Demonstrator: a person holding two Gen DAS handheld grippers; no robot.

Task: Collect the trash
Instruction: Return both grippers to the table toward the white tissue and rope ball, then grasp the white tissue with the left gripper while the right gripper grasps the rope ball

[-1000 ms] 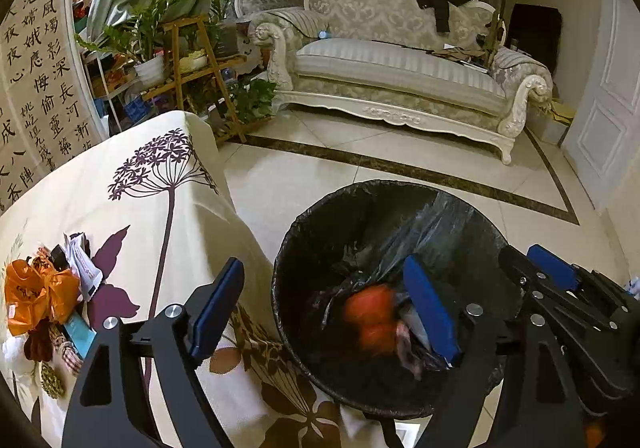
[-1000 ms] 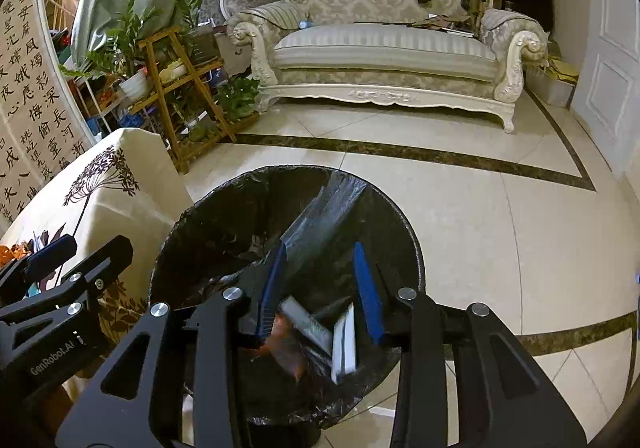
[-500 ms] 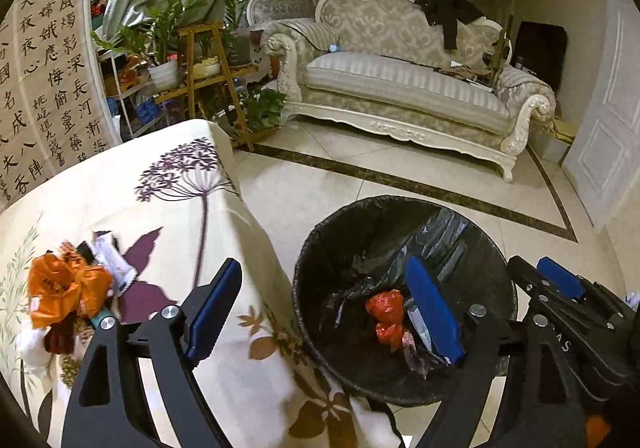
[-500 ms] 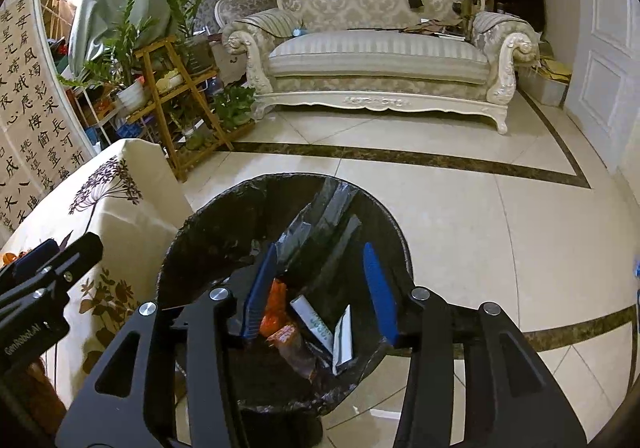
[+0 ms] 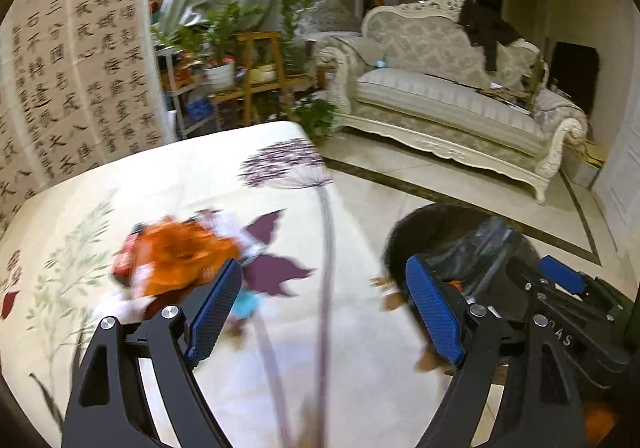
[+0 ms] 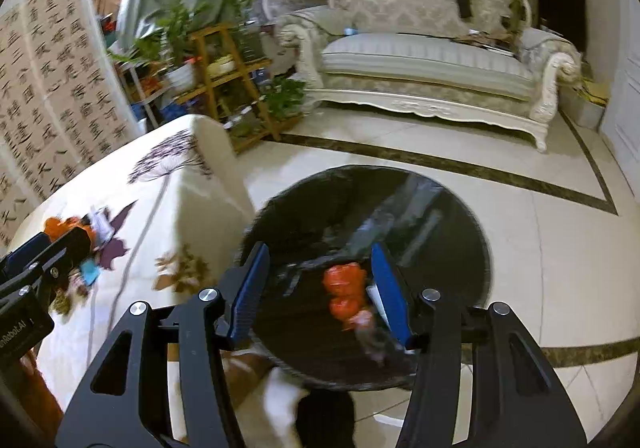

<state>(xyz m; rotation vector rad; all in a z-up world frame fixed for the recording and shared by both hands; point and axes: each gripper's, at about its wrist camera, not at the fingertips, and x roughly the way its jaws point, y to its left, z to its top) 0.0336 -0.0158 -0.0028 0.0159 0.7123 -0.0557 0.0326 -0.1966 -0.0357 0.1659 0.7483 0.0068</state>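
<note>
In the left wrist view, the left tongs (image 5: 324, 312) are held wide apart with nothing between them, above the flowered worktop (image 5: 192, 184). A blurred orange trash pile (image 5: 176, 260) is seen just ahead of the left finger. The worktop's edge falls away between the fingers; the black-lined bin (image 5: 460, 232) is seen past the right finger.

In the right wrist view, the right tongs (image 6: 320, 292) are spread and empty over the bin (image 6: 460, 216), where orange wrappers (image 6: 344, 288) are seen inside. Bare floor (image 6: 540, 248) lies to the right.
</note>
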